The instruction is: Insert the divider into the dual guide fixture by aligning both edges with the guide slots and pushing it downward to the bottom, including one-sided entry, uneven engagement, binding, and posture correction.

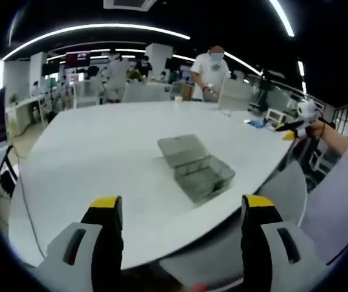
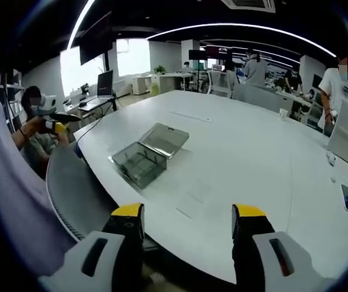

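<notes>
Nearest in the left gripper view, the left gripper (image 1: 182, 210) stood with its yellow-tipped jaws spread wide and nothing between them, held back from the near edge of the white table (image 1: 95, 152). In the right gripper view the right gripper (image 2: 188, 217) was the same, jaws parted and empty, poised above the table's edge. A grey chair back (image 2: 70, 182) sat just under that edge, beside the person's pale sleeve (image 2: 10, 182).

A little way in from the edge lay the clear plastic box (image 1: 204, 176), its lid (image 1: 180, 149) swung open and lying flat on the table on the far side. Ridges showed inside the tray (image 2: 139, 163), but I could not make out a divider in it. Neither gripper touched the box; both were well apart from it.

At the right of the left gripper view, a hand held out another yellow-tipped tool (image 1: 299, 125). Farther on, a person in a white shirt (image 1: 210, 73) stood at the far side of the table. Beyond were desks, monitors (image 2: 105, 82) and long ceiling light strips (image 1: 101, 30).
</notes>
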Demonstrator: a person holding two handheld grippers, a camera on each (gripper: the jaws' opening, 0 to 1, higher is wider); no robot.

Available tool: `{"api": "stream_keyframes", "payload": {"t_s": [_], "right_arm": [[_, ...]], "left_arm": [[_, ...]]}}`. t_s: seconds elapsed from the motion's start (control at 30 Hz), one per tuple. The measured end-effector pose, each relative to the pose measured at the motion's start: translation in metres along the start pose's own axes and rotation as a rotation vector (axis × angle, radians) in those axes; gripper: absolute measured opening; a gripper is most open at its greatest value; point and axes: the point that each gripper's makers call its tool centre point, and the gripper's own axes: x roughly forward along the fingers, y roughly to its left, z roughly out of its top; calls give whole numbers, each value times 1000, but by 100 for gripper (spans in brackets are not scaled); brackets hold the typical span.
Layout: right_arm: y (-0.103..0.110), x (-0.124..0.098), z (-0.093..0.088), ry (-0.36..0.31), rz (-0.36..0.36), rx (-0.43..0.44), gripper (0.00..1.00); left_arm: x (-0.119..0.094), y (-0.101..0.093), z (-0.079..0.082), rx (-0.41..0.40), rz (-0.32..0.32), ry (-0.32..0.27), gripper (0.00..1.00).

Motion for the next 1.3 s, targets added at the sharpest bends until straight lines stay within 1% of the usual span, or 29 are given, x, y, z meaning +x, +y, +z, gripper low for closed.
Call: {"api": "stream_keyframes", "payload": {"t_s": [0.2, 0.4, 0.6, 0.63, 0.7, 0.87, 1.2, 1.3], "right_arm": [[3, 12, 4, 23, -10, 4, 54], [10, 23, 13, 44, -9, -4, 53], [17, 33, 23, 30, -12, -4, 53], [13, 35, 24, 25, -13, 3, 52], [13, 38, 25, 23, -13, 8, 52], [20, 49, 26, 62, -20, 4, 52], [26, 69, 30, 116, -38, 16, 51], [26, 75, 27, 145, -44, 19, 50]], "left_arm": [[12, -7, 6, 18, -53, -4, 78], [26, -18, 12, 32, -118, -14, 78], [37, -24, 15, 41, -163, -15, 78], [38, -26, 16, 41, -171, -16, 78], [41, -29, 17, 43, -190, -18, 78], [45, -33, 18, 53, -232, -27, 78], [48, -30, 16, 46, -263, -39, 77], [50, -31, 16, 49, -265, -39, 77]]}}
